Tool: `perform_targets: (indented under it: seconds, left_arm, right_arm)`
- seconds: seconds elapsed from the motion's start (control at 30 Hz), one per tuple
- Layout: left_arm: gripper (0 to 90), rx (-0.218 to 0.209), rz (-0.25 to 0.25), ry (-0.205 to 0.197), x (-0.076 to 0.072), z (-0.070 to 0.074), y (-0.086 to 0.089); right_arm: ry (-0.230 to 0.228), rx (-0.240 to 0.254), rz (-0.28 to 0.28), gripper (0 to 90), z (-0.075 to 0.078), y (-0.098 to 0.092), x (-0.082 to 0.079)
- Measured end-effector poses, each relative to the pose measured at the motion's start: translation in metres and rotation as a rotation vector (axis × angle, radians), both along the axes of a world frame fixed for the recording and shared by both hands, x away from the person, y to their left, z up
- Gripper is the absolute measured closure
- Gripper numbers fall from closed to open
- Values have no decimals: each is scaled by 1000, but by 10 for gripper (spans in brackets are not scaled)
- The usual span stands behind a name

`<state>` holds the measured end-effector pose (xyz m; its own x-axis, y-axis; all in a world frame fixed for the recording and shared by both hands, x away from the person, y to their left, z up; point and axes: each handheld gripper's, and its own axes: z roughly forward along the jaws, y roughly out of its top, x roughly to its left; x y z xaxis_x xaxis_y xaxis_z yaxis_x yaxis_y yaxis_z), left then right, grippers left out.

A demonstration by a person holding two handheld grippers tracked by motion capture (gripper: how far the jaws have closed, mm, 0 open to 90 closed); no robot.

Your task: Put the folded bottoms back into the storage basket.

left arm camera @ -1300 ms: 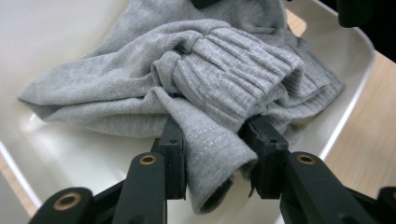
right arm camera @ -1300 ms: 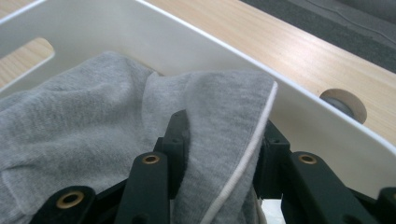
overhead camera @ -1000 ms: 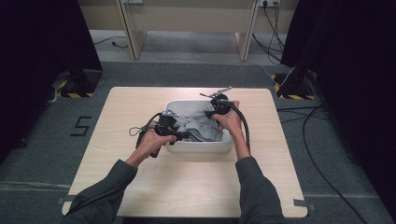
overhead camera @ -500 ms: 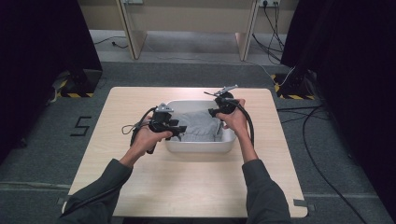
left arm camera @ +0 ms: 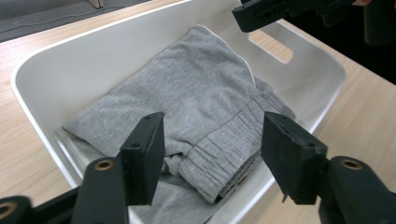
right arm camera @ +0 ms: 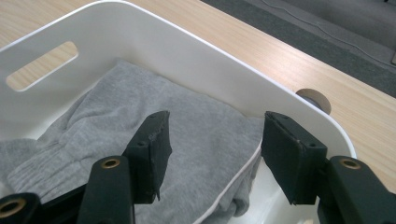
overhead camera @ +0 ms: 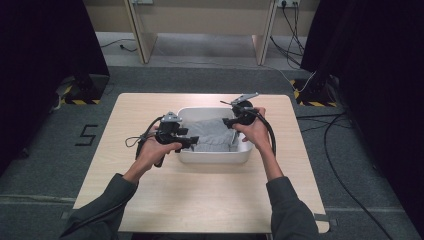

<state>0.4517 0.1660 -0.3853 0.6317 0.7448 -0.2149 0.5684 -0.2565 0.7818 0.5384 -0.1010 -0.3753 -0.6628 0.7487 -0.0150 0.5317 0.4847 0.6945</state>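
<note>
Both hands have lifted off the folded grey garment (left arm camera: 205,107), which lies in the white tub (overhead camera: 212,156) below the left gripper (left arm camera: 212,154) and right gripper (right arm camera: 215,154), jaws just opening, holding nothing.

Both grippers are lifting away from the grey garment (overhead camera: 212,134) in the bin (overhead camera: 214,156), the left gripper (overhead camera: 192,142) and right gripper (overhead camera: 226,122) opening their jaws, nothing held between them, the garment lying released.
</note>
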Motion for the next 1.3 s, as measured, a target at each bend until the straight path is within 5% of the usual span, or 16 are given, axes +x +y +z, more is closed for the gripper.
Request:
perform_targets:
  seconds: [0.47,1.3]
  left_arm:
    - [307,-6,-8,-34,-17,7,12]
    - [261,-43,-31,-79,-49,3,11]
  right_arm:
    - [-27,42,-2,400,4,-23,-20]
    - [-77,100,44,328,13,-27,-63]
